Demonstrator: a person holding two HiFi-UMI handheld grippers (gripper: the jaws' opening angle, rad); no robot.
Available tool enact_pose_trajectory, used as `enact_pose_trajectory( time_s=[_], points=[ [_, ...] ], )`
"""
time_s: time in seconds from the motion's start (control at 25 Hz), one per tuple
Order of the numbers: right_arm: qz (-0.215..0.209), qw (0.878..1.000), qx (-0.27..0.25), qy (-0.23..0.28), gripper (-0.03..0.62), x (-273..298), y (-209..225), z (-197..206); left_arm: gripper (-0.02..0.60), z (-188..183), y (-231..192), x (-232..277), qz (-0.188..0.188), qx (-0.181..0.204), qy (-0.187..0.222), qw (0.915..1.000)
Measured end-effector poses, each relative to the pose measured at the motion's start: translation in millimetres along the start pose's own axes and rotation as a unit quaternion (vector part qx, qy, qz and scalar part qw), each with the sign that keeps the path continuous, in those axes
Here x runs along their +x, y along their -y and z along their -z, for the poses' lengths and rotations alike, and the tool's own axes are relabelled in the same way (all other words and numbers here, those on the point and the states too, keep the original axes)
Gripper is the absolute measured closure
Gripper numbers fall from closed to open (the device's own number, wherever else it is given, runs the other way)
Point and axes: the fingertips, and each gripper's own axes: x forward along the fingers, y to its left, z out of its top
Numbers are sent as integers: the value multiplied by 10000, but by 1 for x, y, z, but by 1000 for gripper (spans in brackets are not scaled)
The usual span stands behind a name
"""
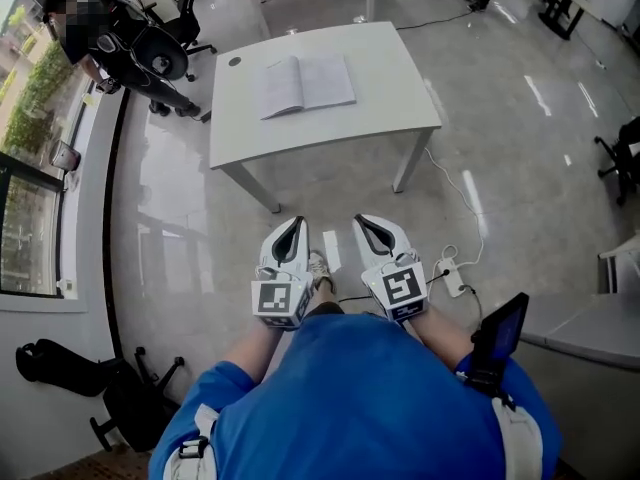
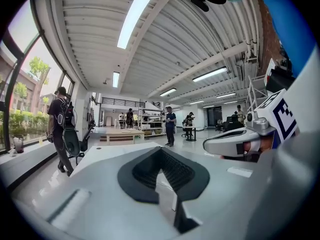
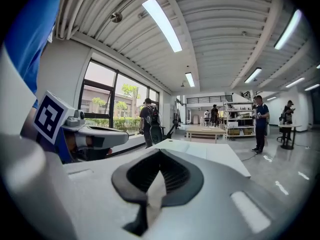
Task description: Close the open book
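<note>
One open book (image 1: 303,83) face up near middle of white table (image 1: 390,108), long axis along near edge, spine crosswise. Bare tabletop all round, widest right. Left gripper (image 1: 297,221), right gripper (image 1: 362,220) short of near edge, fingers pressed together, empty.

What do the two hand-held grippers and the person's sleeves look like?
The left hand-held gripper and the right hand-held gripper are pale grey tapering shells with black ribbed pads inside. Each carries a cube with black-and-white square markers. The sleeves are blue.
</note>
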Motion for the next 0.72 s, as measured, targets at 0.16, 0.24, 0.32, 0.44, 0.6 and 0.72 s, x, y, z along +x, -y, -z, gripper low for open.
enact_pose_trajectory(
  time_s=[0.16, 0.24, 0.32, 0.44, 0.6, 0.72],
  points=[
    [149, 9998, -80, -71, 591, 48, 18, -3, 574, 4, -40, 38, -9, -76, -32, 10000],
    [193, 9997, -56, -114, 591, 74, 26, -11, 574, 4, -60, 59, 58, -90, -25, 9999],
    [220, 9996, -39, -167, 591, 99, 31, -19, 574, 2, -81, 79, 79, -108, -57, 9999],
    [329, 9991, -48, -267, 591, 134, 41, -29, 574, -1, -108, 106, 263, -27, 32, 9996],
    [447, 9985, -36, -308, 591, 181, 47, -36, 574, -5, -145, 136, 424, -92, -74, 9990],
    [539, 9979, -82, -345, 591, 209, 55, -39, 574, -6, -167, 158, 541, -86, -114, 9984]
  ],
)
